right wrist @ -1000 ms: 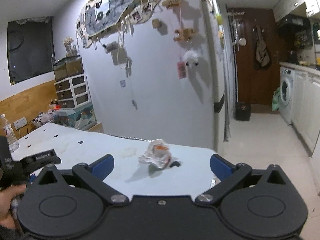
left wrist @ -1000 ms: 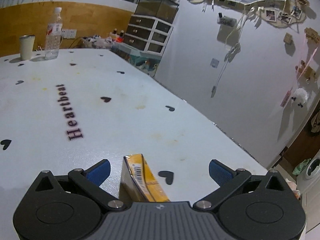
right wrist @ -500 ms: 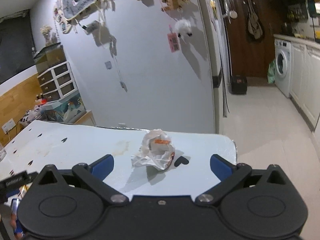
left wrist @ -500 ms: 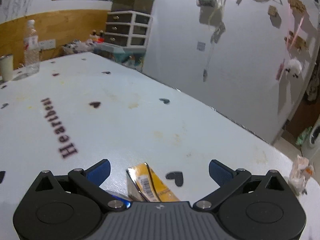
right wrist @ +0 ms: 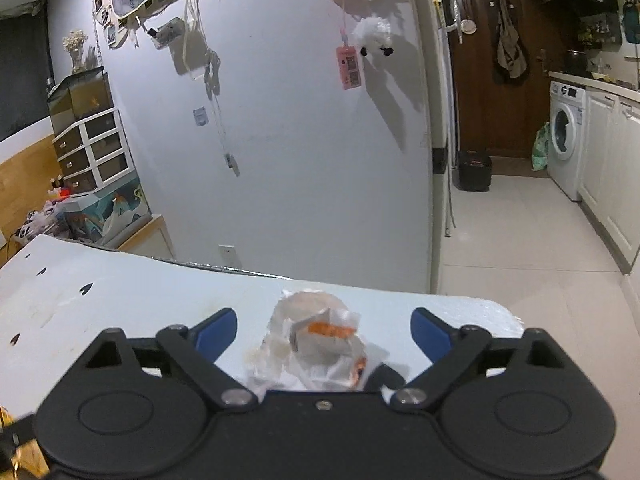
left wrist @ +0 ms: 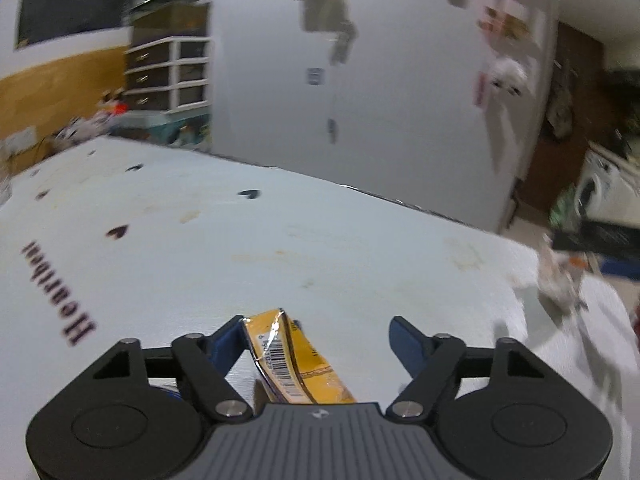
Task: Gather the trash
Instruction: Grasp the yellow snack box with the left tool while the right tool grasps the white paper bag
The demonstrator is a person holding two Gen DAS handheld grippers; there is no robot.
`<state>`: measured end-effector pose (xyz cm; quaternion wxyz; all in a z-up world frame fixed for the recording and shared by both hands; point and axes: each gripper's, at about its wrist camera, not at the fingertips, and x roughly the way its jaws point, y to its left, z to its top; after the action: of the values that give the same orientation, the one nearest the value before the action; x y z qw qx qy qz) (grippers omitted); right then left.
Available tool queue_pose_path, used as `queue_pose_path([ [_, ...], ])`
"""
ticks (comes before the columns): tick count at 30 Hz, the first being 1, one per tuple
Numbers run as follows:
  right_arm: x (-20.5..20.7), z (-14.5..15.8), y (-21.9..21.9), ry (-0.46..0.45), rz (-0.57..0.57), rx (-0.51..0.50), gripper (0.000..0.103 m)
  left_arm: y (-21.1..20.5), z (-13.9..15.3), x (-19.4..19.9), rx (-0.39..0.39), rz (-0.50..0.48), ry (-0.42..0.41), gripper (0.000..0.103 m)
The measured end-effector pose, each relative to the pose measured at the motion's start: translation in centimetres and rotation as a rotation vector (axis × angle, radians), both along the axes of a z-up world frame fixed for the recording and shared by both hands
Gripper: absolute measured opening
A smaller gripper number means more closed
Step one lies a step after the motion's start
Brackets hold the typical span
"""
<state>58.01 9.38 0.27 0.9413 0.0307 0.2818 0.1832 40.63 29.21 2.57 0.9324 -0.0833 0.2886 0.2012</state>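
Observation:
A flattened yellow wrapper (left wrist: 288,364) with a barcode lies on the white heart-print table (left wrist: 320,240), between the fingers of my left gripper (left wrist: 316,340). Its jaws are closing: the left pad (left wrist: 226,344) is at the wrapper's edge, and the right pad (left wrist: 404,340) stands well clear. A crumpled white wrapper (right wrist: 316,336) with orange marks sits near the table's end (right wrist: 120,300). My right gripper (right wrist: 323,330) straddles it, jaws closing, with neither pad pressing. The same wad (left wrist: 560,280) shows blurred at the right of the left wrist view.
The table's far edge (right wrist: 224,268) runs close along a grey wall. Its rounded right end (right wrist: 496,308) drops to a tiled floor (right wrist: 520,248). A white drawer unit (right wrist: 92,148) stands at the far left, and a washing machine (right wrist: 564,140) at the far right.
The left gripper rolled and swung right, and its jaws narrowed around the yellow wrapper. The right gripper moved forward and down, so the crumpled wrapper now lies between its slightly narrower fingers.

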Motion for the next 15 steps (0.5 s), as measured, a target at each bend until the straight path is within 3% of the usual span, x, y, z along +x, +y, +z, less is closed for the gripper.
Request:
queue_pose_path([
  [4,0.8,-1.3,0.9,0.023,0.012,-0.028,0.084,-1.7,-0.3,0.6,0.013,-0.112,0.021,0.062],
  [6,0.7,-1.8,1.3,0.040,0.021,-0.050,0.060,-2.2,-0.5,0.7,0.020,-0.151,0.029,0.059],
  [13,-1.7,-2.5,1.2,0.055,0.091,-0.166,0.053,-2.7,-0.6,0.5,-0.021,-0.247,0.038,0.056],
  [15,-2.7,-2.3,0.7,0.060,0.108,-0.177,0.046,-2.7,-0.4,0.3,-0.037,-0.267,0.031,0.057],
])
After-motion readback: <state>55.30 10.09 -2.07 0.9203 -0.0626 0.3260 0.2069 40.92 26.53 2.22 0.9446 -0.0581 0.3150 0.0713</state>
